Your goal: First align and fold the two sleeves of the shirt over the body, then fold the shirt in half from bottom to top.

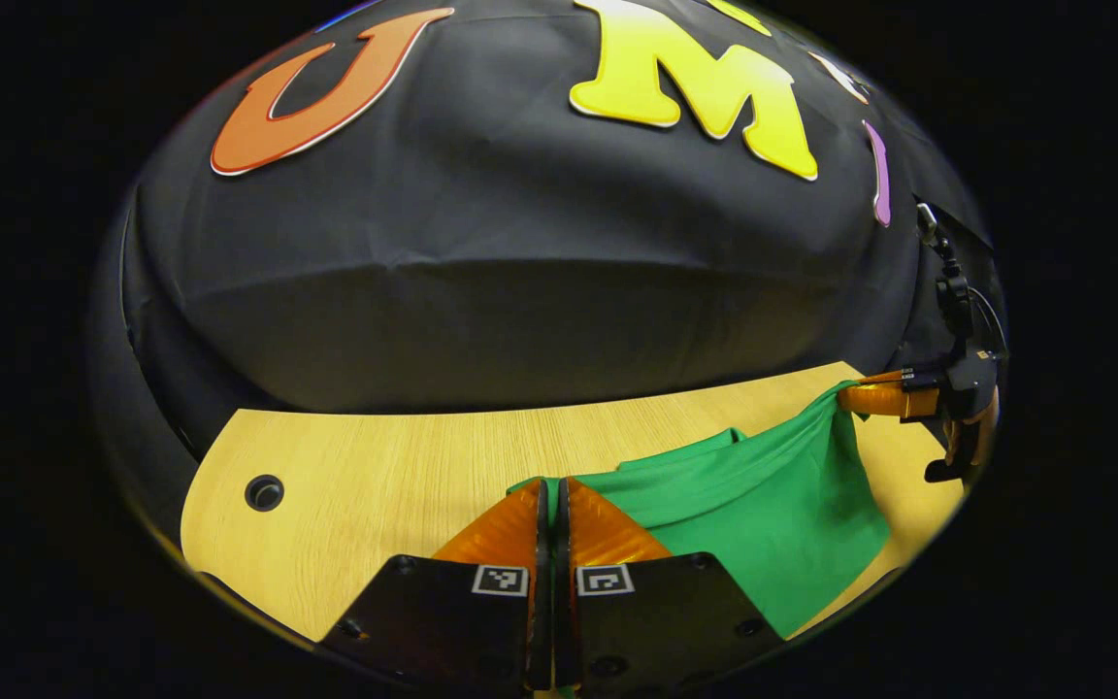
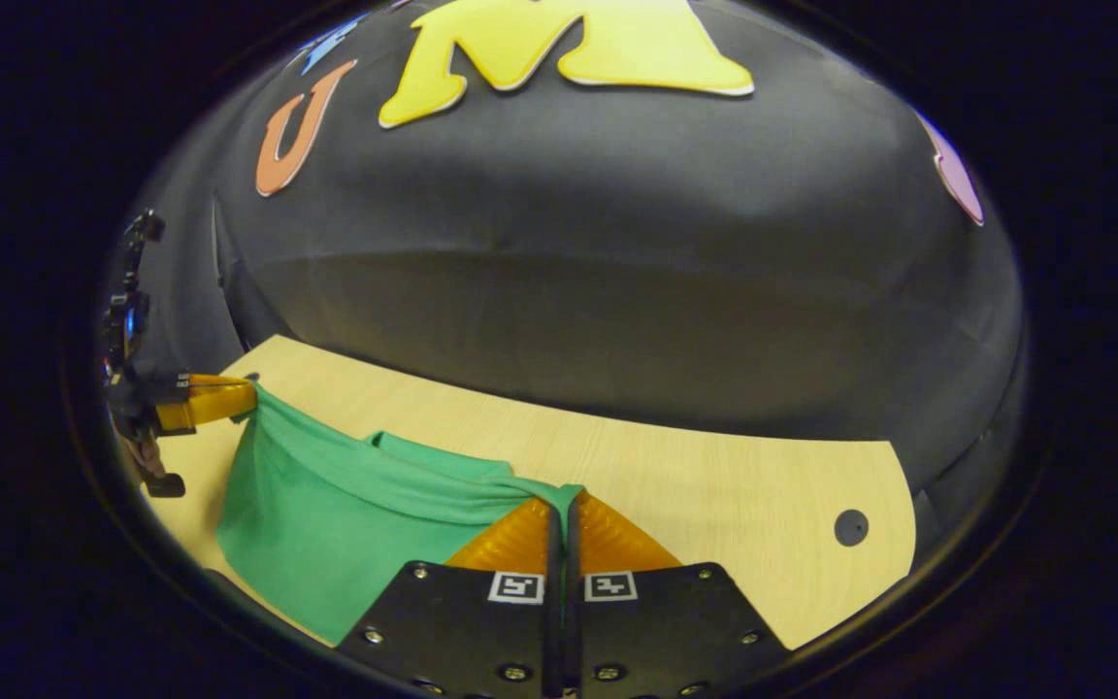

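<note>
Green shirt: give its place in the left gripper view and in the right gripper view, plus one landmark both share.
Left gripper view: the green shirt hangs lower right, stretched from the near fingers to the far gripper.
Right gripper view: the green shirt hangs lower left.
Shared landmark: the wooden table.

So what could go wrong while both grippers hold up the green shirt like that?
Each gripper, left and right, pinches only a small bit of the shirt, so the cloth might slip out and drop in a heap. The shirt also sags between them, so it could land crooked or wrinkled on the table, leaving the fold uneven.
</note>
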`<control>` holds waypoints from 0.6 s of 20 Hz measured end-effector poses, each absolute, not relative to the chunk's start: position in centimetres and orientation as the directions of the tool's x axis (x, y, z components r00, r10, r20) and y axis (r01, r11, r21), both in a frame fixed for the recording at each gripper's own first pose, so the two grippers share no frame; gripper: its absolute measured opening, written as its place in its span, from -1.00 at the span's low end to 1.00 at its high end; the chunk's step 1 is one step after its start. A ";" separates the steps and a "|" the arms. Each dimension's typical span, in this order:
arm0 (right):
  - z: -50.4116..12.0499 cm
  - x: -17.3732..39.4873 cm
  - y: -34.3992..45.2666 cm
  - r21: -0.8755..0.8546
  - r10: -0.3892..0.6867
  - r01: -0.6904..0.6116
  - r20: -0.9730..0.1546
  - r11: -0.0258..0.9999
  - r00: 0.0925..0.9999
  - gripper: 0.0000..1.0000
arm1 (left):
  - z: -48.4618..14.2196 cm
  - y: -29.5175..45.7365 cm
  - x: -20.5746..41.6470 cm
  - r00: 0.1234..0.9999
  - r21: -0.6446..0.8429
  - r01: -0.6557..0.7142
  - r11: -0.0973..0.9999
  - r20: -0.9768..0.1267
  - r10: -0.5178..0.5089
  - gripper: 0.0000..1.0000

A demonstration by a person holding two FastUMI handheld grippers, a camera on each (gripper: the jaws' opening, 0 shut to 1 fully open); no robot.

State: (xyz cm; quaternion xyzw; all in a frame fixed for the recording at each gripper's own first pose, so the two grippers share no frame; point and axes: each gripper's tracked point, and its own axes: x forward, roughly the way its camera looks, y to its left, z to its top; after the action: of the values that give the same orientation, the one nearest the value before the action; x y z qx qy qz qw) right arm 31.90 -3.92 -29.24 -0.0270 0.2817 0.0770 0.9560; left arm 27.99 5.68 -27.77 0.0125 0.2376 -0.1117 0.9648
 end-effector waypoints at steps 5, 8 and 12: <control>-32.3 32.9 -3.4 -0.056 0.085 -0.144 -0.581 0.988 0.810 -0.95 | -30.5 5.6 29.2 0.857 0.011 0.186 0.982 -0.490 -0.157 -0.80; -32.6 32.7 -3.5 -0.036 0.067 -0.108 -0.588 0.993 0.806 -0.83 | -30.5 5.0 29.0 0.852 -0.014 0.194 0.981 -0.493 -0.175 -0.60; -30.8 32.1 -4.7 -0.046 0.019 -0.055 -0.562 0.997 0.827 0.44 | -28.9 5.6 28.6 0.875 -0.003 0.153 0.988 -0.464 -0.137 1.00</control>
State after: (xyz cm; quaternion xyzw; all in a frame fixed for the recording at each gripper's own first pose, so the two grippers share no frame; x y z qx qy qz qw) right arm 32.14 -4.68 -30.81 -0.0303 0.2933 0.0193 0.9553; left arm 28.61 5.64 -28.94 0.0168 0.2386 -0.0751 0.9681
